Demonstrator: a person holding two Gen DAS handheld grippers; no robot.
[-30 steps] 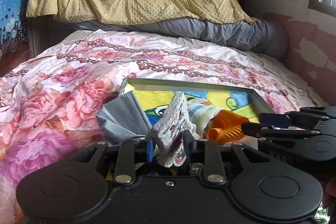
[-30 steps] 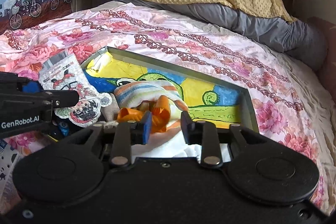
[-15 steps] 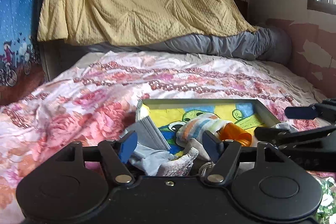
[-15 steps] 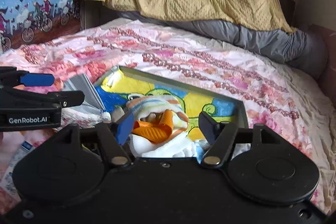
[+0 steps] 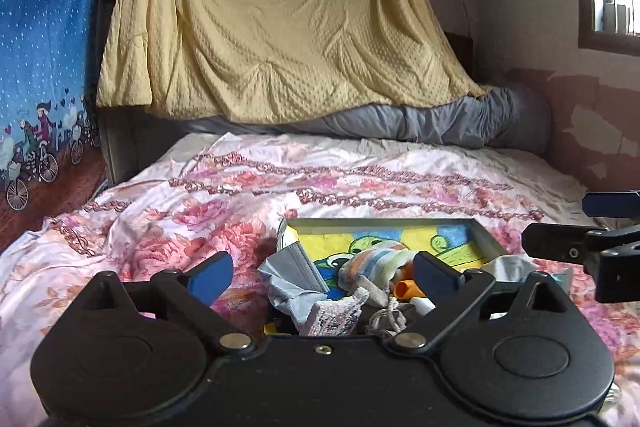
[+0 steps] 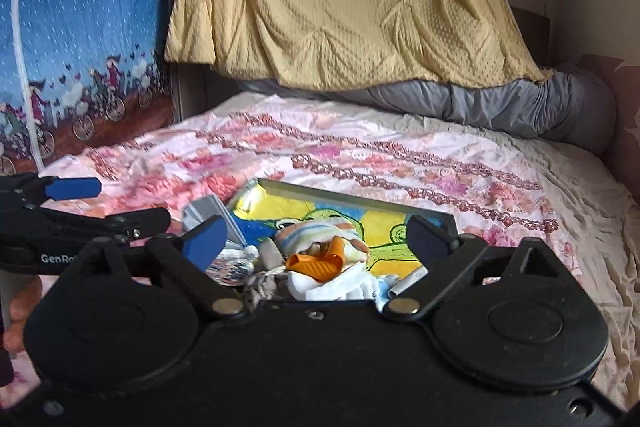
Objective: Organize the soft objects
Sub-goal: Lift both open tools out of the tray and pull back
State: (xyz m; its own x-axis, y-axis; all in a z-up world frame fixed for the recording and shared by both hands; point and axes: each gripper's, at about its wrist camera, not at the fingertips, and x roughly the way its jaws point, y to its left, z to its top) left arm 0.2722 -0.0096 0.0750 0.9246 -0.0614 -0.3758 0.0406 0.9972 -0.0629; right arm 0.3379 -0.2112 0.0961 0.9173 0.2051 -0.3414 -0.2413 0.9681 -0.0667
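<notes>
Jaws opening on both tools, spread wide with nothing pinched between them. Left gripper (image 5: 322, 273): a second ago clamped on a patterned cloth (image 5: 336, 313), now let go, the cloth slumped at the near edge of the tray (image 5: 380, 223). Right gripper (image 6: 316, 237): a second ago closed around the orange piece (image 6: 316, 265), now released, that piece lying in the tray against the striped sock (image 6: 320, 233). Grey face mask (image 5: 298, 265) propped on the tray's left rim; white cloth (image 6: 336, 287) heaped at the tray's near side. Both tools drawn back and up from the tray. Probably two drops just completed, the soft things gathered in the tray on the floral bedspread (image 5: 160, 211); likely little left to collect, though the tray's near side is hidden behind the tools.
</notes>
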